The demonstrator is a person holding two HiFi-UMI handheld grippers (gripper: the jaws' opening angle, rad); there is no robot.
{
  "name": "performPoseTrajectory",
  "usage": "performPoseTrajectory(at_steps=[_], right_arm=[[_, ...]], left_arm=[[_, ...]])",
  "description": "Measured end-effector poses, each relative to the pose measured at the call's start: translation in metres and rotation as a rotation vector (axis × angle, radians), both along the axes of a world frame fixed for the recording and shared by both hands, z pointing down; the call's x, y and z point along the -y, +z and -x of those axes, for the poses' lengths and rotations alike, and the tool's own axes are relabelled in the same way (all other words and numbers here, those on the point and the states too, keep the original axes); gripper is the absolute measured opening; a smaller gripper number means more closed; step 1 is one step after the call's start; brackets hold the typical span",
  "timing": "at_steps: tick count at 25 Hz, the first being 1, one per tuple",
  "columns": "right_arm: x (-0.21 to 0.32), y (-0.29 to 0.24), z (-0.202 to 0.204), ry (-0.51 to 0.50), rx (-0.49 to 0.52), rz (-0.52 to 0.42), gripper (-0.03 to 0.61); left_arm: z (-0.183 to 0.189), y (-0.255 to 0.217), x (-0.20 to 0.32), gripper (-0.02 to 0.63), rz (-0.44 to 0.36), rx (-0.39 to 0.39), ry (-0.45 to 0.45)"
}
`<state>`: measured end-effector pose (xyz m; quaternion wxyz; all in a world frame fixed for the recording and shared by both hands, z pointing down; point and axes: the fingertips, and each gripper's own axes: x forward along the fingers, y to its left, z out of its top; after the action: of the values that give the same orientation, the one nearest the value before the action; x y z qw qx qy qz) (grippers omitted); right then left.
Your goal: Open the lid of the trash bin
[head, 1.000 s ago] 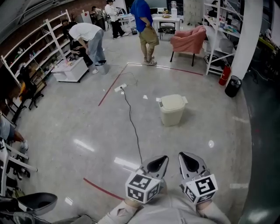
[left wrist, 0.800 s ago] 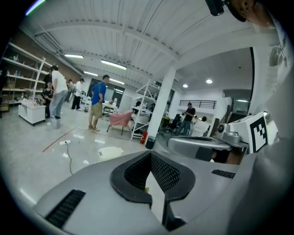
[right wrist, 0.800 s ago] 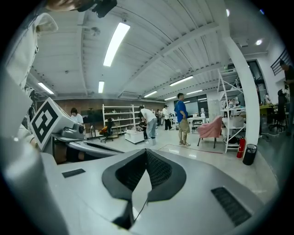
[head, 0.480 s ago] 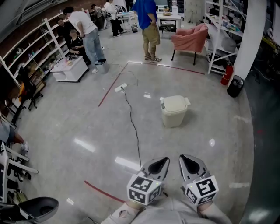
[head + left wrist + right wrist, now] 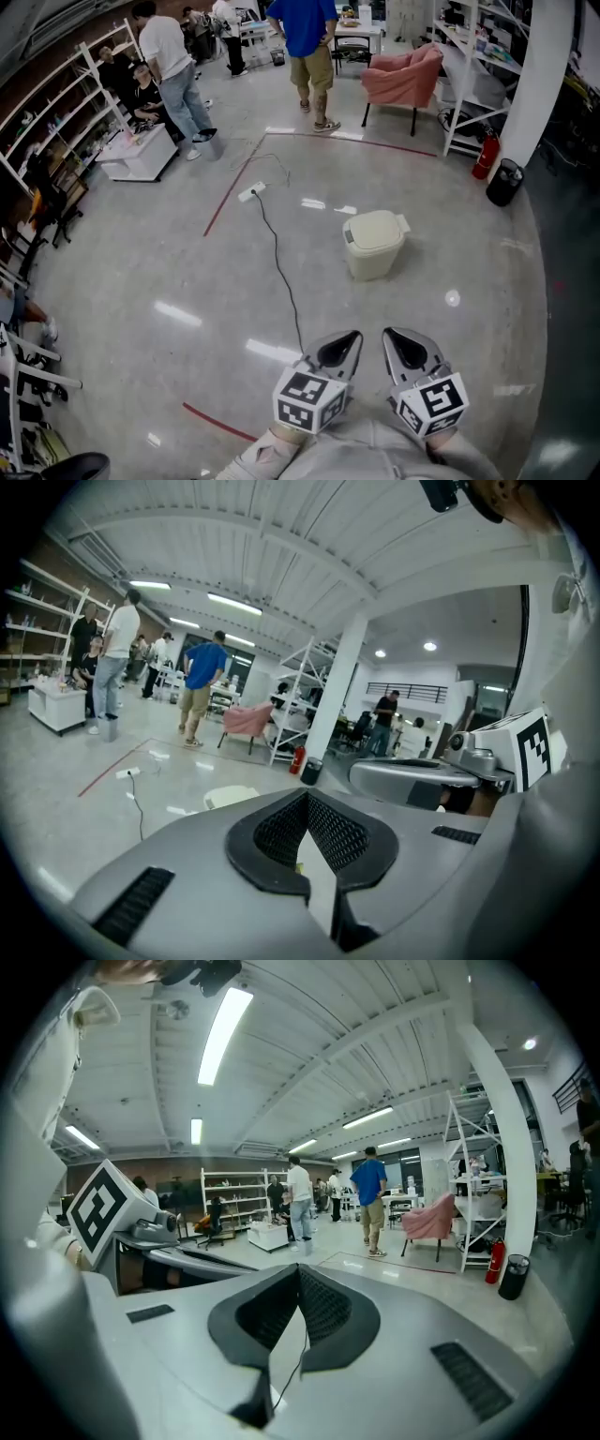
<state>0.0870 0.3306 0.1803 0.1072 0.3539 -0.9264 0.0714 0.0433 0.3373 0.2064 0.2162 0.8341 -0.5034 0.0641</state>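
Head view, left to right: a black cable (image 5: 279, 267) crosses the floor (image 5: 141, 262) to the left of the trash bin (image 5: 373, 248) and ends at a white power strip (image 5: 251, 192) beyond the bin.

Left gripper (image 5: 339, 349): held close to the person's body, well short of the trash bin and slightly left of it. In the left gripper view its jaws are drawn almost together, leaving only a thin slit with nothing in it.

Trash bin: cream-coloured and upright on the floor near the centre of the head view. Its lid (image 5: 375, 228) lies flat and closed on the body. A small projection shows at the lid's right edge; whether it is a hinge or a grip cannot be told.

Right gripper (image 5: 406, 347): just beside the left gripper, well short of the bin and slightly right of it. In the right gripper view its jaws are likewise nearly together, with a narrow slit and nothing held.

A pink armchair (image 5: 403, 80) stands well beyond the bin.

Task status, as judged: no step is complete. The lid is down and neither gripper touches the bin. Remaining steps: close the distance, place the jaws at the lid edge, then raise the lid.
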Motion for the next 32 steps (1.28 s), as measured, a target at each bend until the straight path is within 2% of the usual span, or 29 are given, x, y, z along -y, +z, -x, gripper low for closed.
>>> performPoseTrajectory(at_steps=[20,32], right_arm=[[0.166,-0.006,0.071,0.073,-0.019,-0.018,-0.002],[0.216,0.027,0.089,0.116,-0.049,0.043,0.0]], left_arm=[[0.065,-0.002,0.165,0.005,0.002,0.031,0.11],[0.086,0.027,0.224,0.005,0.031,0.03,0.162]])
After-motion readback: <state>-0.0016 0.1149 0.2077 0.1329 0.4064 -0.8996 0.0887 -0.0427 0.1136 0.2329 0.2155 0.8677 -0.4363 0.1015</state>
